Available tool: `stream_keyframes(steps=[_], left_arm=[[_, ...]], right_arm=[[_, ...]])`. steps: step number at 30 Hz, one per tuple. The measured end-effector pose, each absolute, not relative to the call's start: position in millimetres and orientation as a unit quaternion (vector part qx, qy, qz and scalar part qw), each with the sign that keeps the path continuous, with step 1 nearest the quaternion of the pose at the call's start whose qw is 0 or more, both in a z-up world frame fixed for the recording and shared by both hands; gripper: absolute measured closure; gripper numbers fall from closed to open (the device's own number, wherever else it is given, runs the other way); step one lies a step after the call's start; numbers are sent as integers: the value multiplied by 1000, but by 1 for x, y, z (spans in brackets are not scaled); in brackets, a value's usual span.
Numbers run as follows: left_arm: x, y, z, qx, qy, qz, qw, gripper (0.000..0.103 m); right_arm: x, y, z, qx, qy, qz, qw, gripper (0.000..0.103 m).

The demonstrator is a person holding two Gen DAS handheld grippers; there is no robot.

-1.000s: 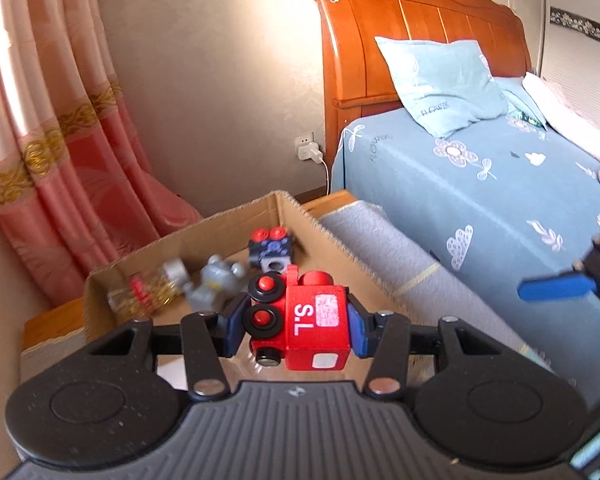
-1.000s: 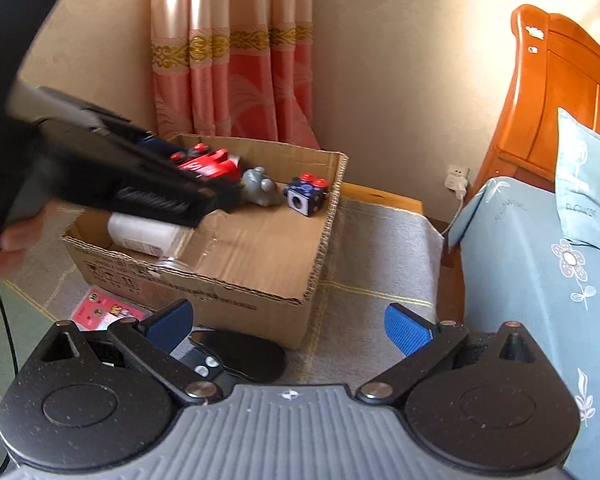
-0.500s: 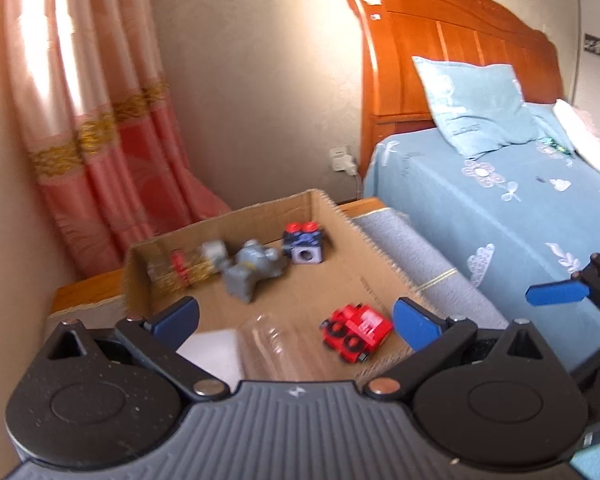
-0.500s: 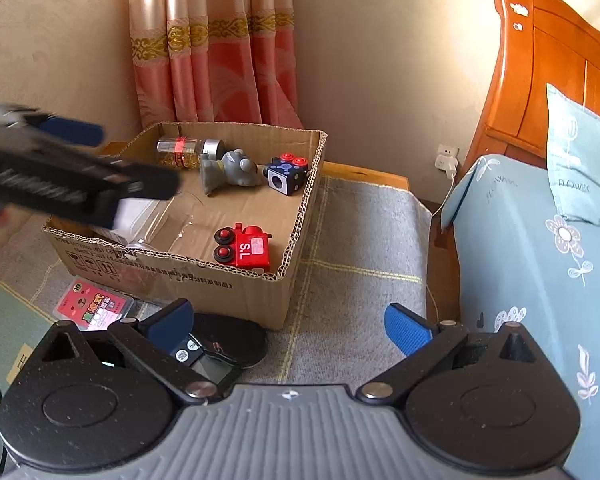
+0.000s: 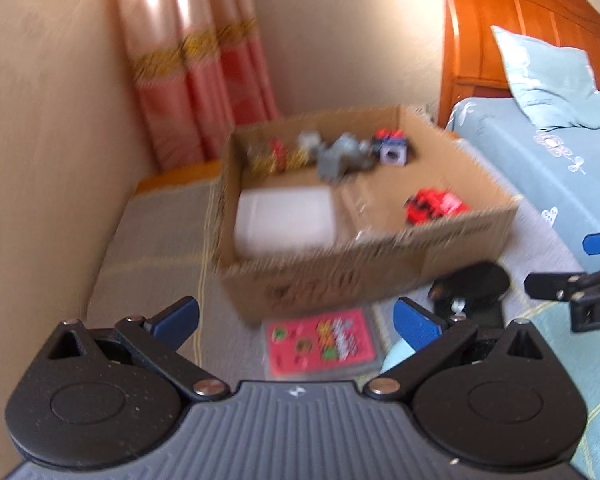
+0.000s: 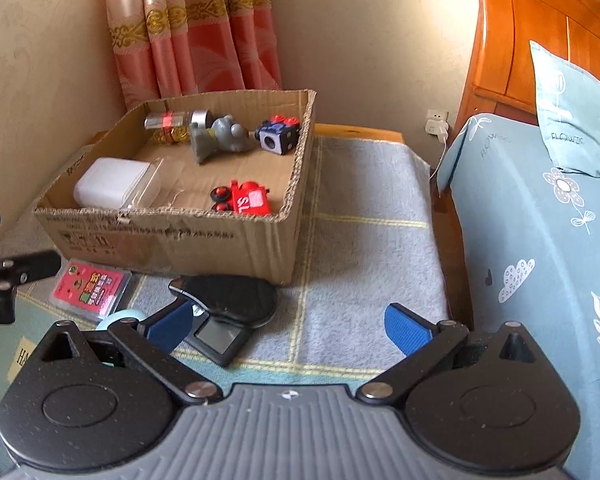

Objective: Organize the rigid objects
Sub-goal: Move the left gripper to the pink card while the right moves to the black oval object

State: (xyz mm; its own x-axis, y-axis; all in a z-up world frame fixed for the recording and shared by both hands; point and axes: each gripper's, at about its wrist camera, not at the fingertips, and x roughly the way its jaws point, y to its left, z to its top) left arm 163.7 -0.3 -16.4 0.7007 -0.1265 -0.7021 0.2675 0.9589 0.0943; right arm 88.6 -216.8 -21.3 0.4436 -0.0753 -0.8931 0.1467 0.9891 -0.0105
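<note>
A cardboard box [image 6: 172, 236] stands on the rug; it also shows in the left wrist view [image 5: 364, 276]. In it lie a red toy train [image 6: 246, 198] [image 5: 436, 206], a grey figure [image 6: 218, 136], a dark cube with red knobs [image 6: 280, 134], a small bottle [image 6: 172, 120] and a white container [image 6: 108, 182]. My left gripper [image 5: 296, 316] is open and empty, held in front of the box. My right gripper [image 6: 288, 324] is open and empty above the rug. A pink card pack [image 6: 90, 284] [image 5: 324, 344], a black scale [image 6: 228, 304] and a tape roll [image 6: 120, 316] lie on the floor.
A bed with a blue sheet [image 6: 540, 240] and wooden headboard [image 6: 532, 40] lies to the right. Pink curtains [image 6: 192, 28] hang behind the box. The wall [image 5: 48, 160] runs along the left. A wall socket with a plug [image 6: 438, 122] sits by the bed.
My left gripper opened and let the red train drop into the box, then pulled back and out in front of the box. The right gripper stayed open and shifted slightly.
</note>
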Motion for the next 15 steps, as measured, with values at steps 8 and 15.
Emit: stream_keyframes(steps=[8,15], left_arm=[[168,29,-42,63,412,-81,905,1],[168,42,-46,47,415,-77,905,1]], right_arm=[[99,-199,-39,34,510,-49,858,0],[124,-176,-61,-2,516,-44,855,0]])
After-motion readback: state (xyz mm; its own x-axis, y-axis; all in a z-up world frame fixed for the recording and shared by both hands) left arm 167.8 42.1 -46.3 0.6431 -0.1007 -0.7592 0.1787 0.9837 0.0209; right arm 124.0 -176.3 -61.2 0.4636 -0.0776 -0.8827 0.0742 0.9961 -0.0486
